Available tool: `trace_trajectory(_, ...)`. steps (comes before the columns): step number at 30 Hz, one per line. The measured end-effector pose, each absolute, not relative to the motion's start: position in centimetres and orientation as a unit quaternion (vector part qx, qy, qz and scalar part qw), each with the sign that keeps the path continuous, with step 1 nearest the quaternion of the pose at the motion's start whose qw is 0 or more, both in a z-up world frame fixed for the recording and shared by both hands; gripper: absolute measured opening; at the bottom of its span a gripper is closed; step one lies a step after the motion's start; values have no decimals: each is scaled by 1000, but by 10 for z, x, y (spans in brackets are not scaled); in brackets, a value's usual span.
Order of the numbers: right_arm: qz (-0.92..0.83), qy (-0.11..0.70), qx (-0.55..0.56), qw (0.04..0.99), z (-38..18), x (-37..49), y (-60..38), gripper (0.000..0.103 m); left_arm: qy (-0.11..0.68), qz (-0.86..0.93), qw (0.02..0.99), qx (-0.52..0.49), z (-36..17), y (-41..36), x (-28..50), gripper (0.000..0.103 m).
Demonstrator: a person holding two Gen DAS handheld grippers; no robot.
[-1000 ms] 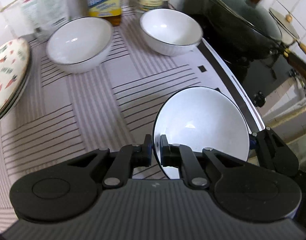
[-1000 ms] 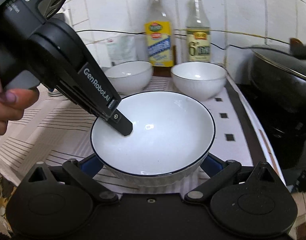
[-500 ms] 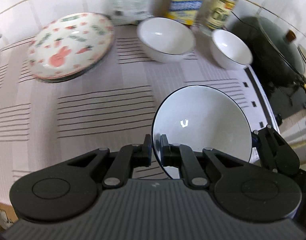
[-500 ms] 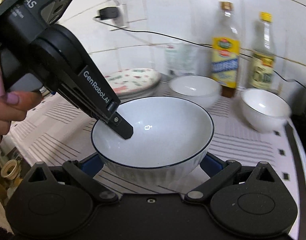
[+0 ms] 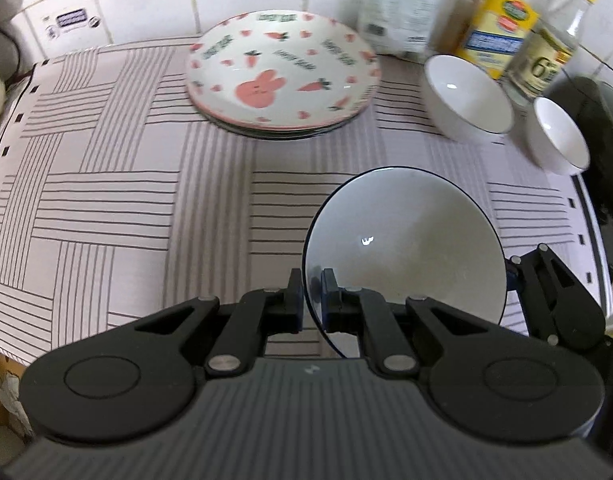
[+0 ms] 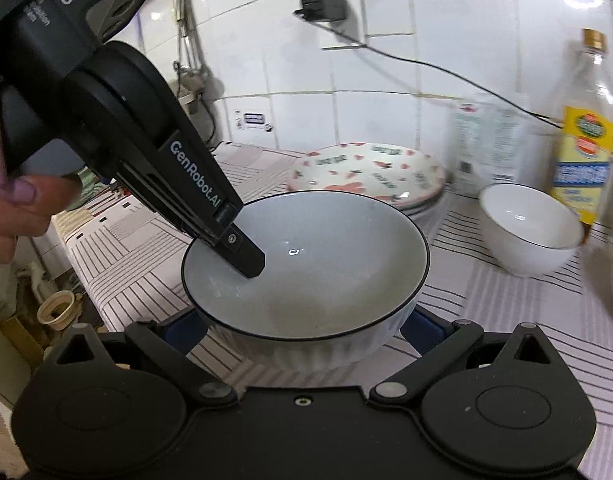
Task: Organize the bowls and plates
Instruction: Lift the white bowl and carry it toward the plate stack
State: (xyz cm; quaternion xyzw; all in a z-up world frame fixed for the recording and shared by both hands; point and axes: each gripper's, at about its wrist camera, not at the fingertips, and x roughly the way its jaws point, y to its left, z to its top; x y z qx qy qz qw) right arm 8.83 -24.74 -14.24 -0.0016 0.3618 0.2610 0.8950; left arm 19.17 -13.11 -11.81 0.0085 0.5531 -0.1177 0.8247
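Observation:
A white bowl with a dark rim is held between both grippers above the striped counter. My left gripper is shut on the bowl's left rim, one finger inside and one outside; it also shows in the right wrist view. My right gripper grips the bowl's ribbed outer wall from both sides. A stack of bunny-and-carrot plates sits at the back. Two smaller white bowls stand at the back right; one shows in the right wrist view.
Two sauce bottles and a white packet stand against the tiled wall. A dark pot sits at the right on the stove. A striped cloth covers the counter. A plug and cable hang on the wall.
Both grippers have carried the bowl leftward along the counter. The plate stack has come toward the centre of view, and the two small bowls and the pot have shifted right.

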Motion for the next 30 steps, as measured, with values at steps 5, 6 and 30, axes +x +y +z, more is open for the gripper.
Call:
trace_trajectory(5,276,367,-13,888,-157,101,-231,103,540,-107,835,15,-133,-119,197,7)
trace_trajectory(6,278,369,-16,887,-160,103,-229,103,536,-105,838,15,-135,-116,198,7)
trace_trajectory(30,292,451,-44,842,-170,132,-218,101,573,-40,816,74,-147,-116,217,24)
